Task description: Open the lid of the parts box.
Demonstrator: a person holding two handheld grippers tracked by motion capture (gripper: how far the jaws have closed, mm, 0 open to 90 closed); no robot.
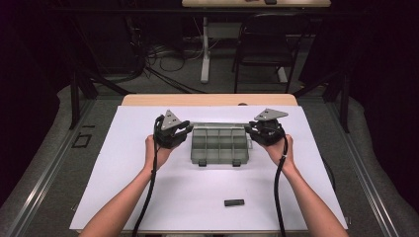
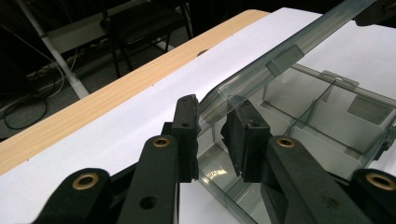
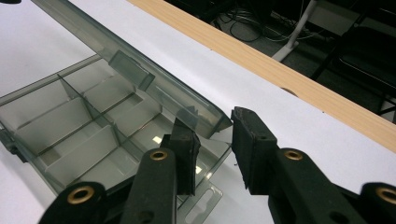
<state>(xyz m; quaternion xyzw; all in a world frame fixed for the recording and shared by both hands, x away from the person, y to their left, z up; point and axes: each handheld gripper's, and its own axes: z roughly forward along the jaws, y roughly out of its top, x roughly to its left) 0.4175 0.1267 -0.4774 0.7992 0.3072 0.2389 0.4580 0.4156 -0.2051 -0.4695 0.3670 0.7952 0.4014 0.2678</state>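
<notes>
white table sheet (image 1: pixel 148 197); left gripper (image 2: pixel 212 126), right gripper (image 3: pixel 212 140) straddle organizer lid (image 2: pixel 280 51) corners.

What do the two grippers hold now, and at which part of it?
Both hold the clear box's raised lid: the left gripper has one end corner between its jaws, the right gripper the other. Firm pressing cannot be told.

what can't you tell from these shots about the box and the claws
- Lid: far end cut off by the left gripper view's top edge.
- Claw grip on lid corners: pads overlap clear plastic; contact unclear.
- Black bar: too small in the high view to identify.
</notes>
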